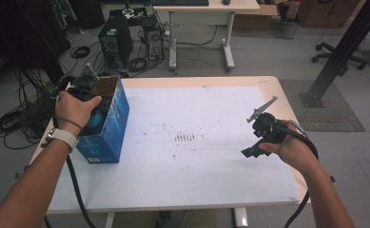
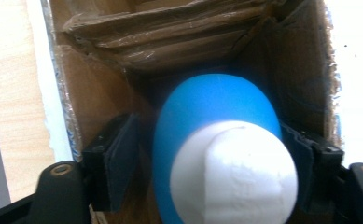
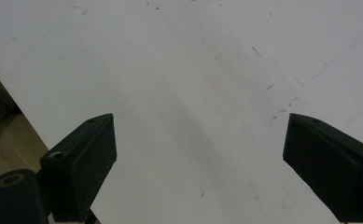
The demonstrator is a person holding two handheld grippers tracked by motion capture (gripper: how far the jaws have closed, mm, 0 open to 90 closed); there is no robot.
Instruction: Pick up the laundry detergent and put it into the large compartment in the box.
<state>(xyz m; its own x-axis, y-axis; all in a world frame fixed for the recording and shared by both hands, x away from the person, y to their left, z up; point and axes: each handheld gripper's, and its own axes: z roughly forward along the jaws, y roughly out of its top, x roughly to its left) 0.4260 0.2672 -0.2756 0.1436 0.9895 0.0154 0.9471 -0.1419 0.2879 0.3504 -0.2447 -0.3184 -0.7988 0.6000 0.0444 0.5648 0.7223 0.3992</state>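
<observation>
An open blue cardboard box [image 1: 110, 128] stands at the table's left edge. My left gripper [image 1: 90, 97] reaches down into it from above. In the left gripper view, a blue egg-shaped object with a white end [image 2: 216, 107] sits between the jaws of the left gripper [image 2: 212, 158], which are shut on it, with the brown box walls [image 2: 170, 42] around it. A bit of the blue object [image 1: 96, 119] shows under the hand. My right gripper [image 1: 251, 151] hangs over the right side of the white table mat [image 1: 197, 114]. It is open [image 3: 200, 158], with nothing between its fingers.
Dark smudges [image 1: 185, 137] mark the middle of the mat. Beyond the table's far edge stand two computer towers [image 1: 116, 42] among floor cables, a desk [image 1: 206, 19] and a black slanted post [image 1: 339, 52]. The bare tabletop edge [image 2: 11, 93] lies left of the box.
</observation>
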